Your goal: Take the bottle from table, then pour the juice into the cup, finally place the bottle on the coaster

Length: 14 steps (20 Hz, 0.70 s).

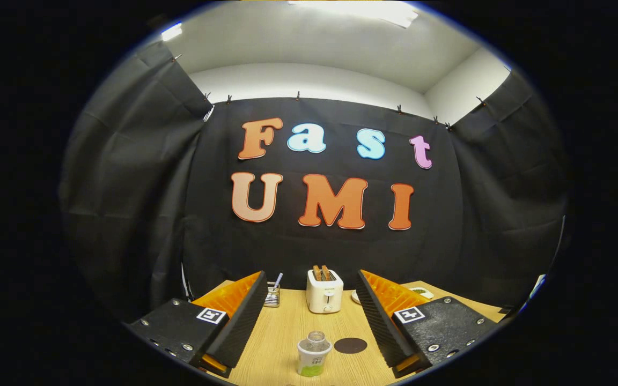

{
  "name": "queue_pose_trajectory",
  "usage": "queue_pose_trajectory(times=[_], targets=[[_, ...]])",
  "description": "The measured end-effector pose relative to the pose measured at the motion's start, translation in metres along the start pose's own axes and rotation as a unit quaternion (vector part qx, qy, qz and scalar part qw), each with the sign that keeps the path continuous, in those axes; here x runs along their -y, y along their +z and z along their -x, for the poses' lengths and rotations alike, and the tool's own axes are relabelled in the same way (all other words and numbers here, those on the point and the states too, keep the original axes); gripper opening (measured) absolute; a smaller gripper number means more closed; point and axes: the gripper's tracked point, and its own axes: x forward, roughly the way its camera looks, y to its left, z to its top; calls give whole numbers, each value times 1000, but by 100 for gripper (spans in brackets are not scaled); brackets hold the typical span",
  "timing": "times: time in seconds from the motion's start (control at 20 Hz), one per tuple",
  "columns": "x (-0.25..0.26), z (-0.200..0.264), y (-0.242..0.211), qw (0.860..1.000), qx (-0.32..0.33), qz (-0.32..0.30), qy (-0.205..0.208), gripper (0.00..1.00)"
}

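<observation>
**Open fingers, bottle still waiting on the table**

Nearest the camera are the gripper's (311,316) two fingers, spread wide apart and holding nothing; the wooden table (282,332) shows bare between them. In that gap, near the fingers' roots and low under the camera, stands the bottle (314,354), upright, clear-walled with a pale band and some green liquid at its foot; its cap looks to be off, though that is hard to be sure of. Neither finger touches it. Just beside it, on the right-hand side, a dark round coaster (350,345) lies flat on the wood, apart from the bottle.

Farther out, roughly level with the fingertips, a white toaster (324,292) stands with two slices poking up. Left of it, by the left fingertip, is a small wire holder (272,295) with a utensil in it. Right of the toaster, a pale dish (355,296) is mostly hidden behind the right finger. I cannot make out a cup with any certainty.

The task looks to be at its very start: taking the bottle. The next move calls for dropping lower and lining up so the bottle's body sits squarely between the fingers before closing, firmly enough to keep it upright.
</observation>
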Motion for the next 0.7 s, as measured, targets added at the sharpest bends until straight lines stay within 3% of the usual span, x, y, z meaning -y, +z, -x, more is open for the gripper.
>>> queue_pose_trajectory(times=[0.2,0.7], targets=[[6,-3,-24,1000,8,2,-12,98],[2,-12,-142,999,-30,-29,-7,98]])
